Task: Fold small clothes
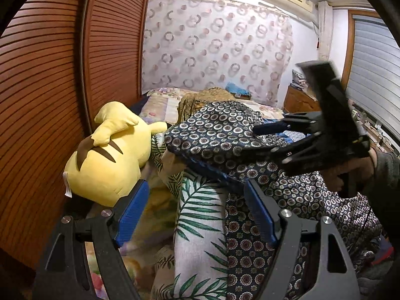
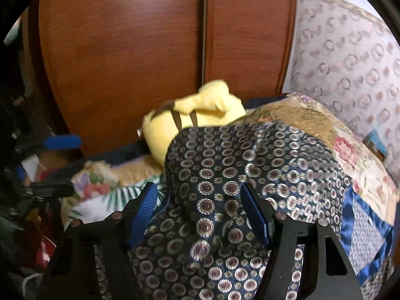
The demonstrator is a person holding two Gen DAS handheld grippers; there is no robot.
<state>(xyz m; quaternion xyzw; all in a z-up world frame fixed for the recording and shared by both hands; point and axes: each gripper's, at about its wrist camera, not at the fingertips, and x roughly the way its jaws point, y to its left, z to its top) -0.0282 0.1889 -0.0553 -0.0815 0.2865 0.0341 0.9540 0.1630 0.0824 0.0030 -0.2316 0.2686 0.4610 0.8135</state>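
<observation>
- The dark patterned garment (image 2: 225, 175) lies heaped on the bed (image 2: 362, 165), draped over a leaf-print cloth (image 1: 200, 212) toward the wardrobe-side edge, just beside the yellow plush toy (image 1: 110, 155).
- My right gripper (image 2: 200, 207) has cloth bunched between its jaws; the picture is blurred, so I cannot tell whether the pads press on it.
- My left gripper (image 1: 197, 215) is released, holding nothing, over the leaf-print cloth.
- Risk: if I pinch a bunch instead of an edge, the fold may come out lumpy; the slick-looking fabric could slip free.
- Risk: I might catch the leaf-print cloth underneath too.
- Hidden: the garment's hems and overall shape, and its near part behind my jaws.
</observation>
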